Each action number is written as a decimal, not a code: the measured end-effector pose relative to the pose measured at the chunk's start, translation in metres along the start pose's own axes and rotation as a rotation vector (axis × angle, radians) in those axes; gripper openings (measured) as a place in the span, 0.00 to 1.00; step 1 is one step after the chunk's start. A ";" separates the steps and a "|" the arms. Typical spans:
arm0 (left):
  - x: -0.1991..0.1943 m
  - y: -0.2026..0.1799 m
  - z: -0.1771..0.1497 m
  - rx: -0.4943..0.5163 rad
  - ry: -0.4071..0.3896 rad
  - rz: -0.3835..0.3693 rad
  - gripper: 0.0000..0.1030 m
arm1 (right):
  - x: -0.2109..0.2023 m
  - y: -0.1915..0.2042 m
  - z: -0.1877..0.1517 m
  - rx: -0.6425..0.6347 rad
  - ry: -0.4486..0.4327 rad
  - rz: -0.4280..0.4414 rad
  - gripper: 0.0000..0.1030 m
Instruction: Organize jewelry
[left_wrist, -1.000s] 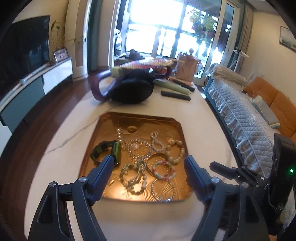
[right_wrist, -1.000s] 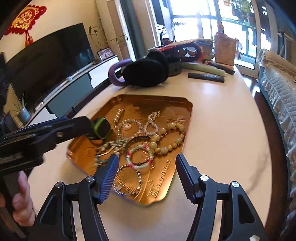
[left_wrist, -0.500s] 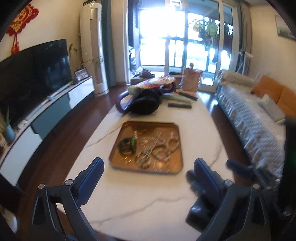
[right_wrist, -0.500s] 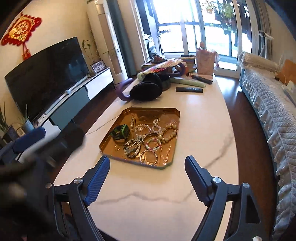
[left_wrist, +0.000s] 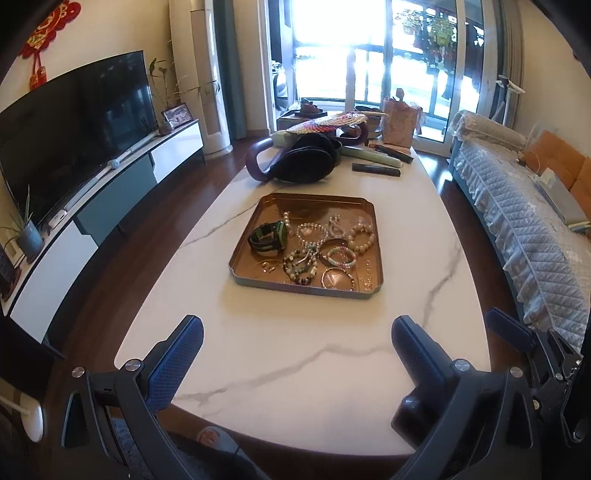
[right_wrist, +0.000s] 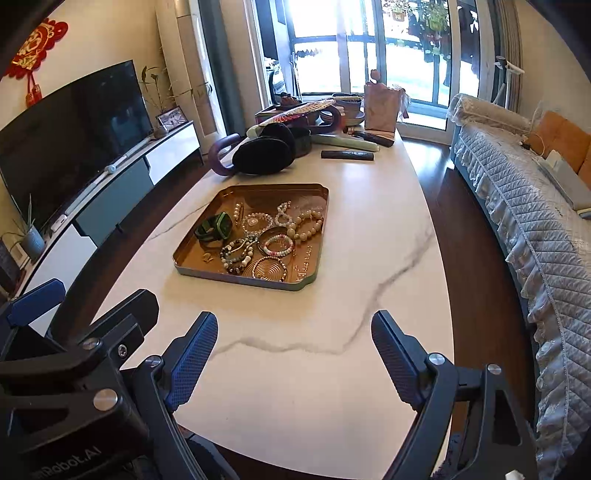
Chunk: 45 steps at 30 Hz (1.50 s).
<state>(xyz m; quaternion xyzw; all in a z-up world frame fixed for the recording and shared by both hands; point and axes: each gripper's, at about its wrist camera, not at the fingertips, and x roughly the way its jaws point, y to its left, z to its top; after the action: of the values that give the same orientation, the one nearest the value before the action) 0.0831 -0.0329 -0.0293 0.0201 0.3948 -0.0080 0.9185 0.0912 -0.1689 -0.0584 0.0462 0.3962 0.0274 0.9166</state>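
Observation:
A golden tray (left_wrist: 258, 210) (right_wrist: 314, 192) sits mid-table on the white marble top. Inside it lie a green-and-black watch (left_wrist: 269, 238) (right_wrist: 216, 228), several beaded bracelets (left_wrist: 362, 238) (right_wrist: 306, 225), a pink-and-green bracelet (left_wrist: 340, 257) (right_wrist: 279, 245) and a coiled gold bangle (left_wrist: 337, 278) (right_wrist: 269, 268). My left gripper (left_wrist: 297, 332) hangs open above the near table edge, well short of the tray, with nothing between its fingers. My right gripper (right_wrist: 293, 326) is open and empty too, beside the left one (right_wrist: 85, 332).
At the table's far end are a black pouch (left_wrist: 304, 166) with a purple handle, a woven fan (left_wrist: 328, 123), remotes (left_wrist: 375, 169) and a pink bag (left_wrist: 399, 125). A TV cabinet (left_wrist: 92, 206) runs along the left, a covered sofa (left_wrist: 524, 221) along the right.
Both grippers have pulled back and up from just over the tray to the near table edge. Their jaws have spread wider. The jewelry in the tray has not moved.

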 end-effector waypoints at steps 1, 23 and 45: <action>0.001 0.000 0.000 0.001 0.002 0.000 0.98 | 0.000 0.000 0.000 -0.002 -0.002 -0.003 0.81; 0.008 -0.002 0.000 0.000 0.016 0.005 0.98 | 0.006 -0.003 -0.003 -0.006 0.012 0.007 0.81; 0.011 -0.002 -0.001 0.003 0.024 0.003 0.99 | 0.009 -0.002 -0.004 -0.010 0.018 0.012 0.81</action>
<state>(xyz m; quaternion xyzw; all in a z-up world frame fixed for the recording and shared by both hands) 0.0897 -0.0352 -0.0377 0.0220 0.4059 -0.0069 0.9136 0.0940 -0.1697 -0.0680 0.0437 0.4040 0.0353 0.9130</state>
